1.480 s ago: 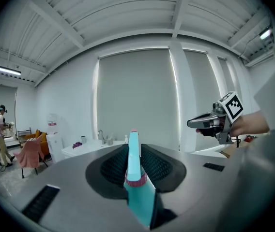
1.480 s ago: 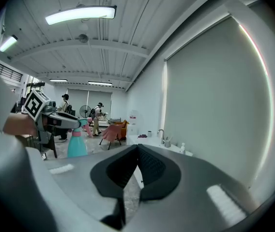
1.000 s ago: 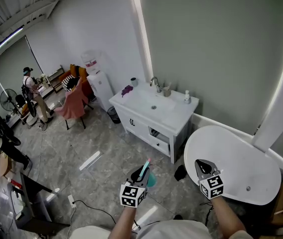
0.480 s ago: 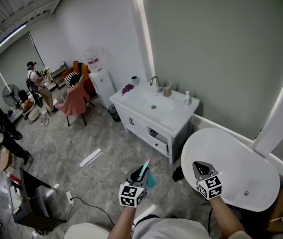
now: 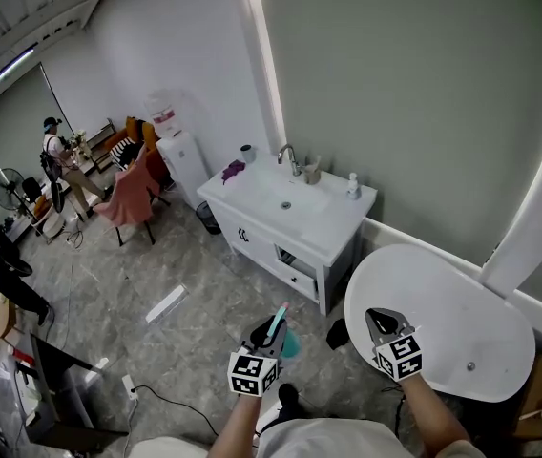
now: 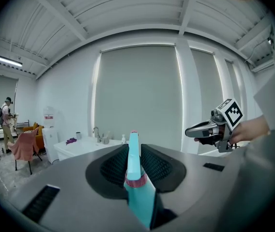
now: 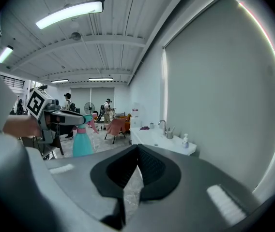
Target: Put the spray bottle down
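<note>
Left gripper (image 5: 267, 328) clamped on teal spray bottle (image 5: 290, 344), body hanging upright below jaws, over floor (image 5: 204, 322). Right gripper (image 5: 378, 315) closed, empty. Nearest surface: round white table (image 5: 443, 303), rightward.

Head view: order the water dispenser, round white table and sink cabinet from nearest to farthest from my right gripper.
1. Round white table: immediately to the right of the right gripper.
2. Sink cabinet: ahead and to the left, against the wall.
3. Water dispenser: farther left along the same wall, beyond the cabinet.
</note>
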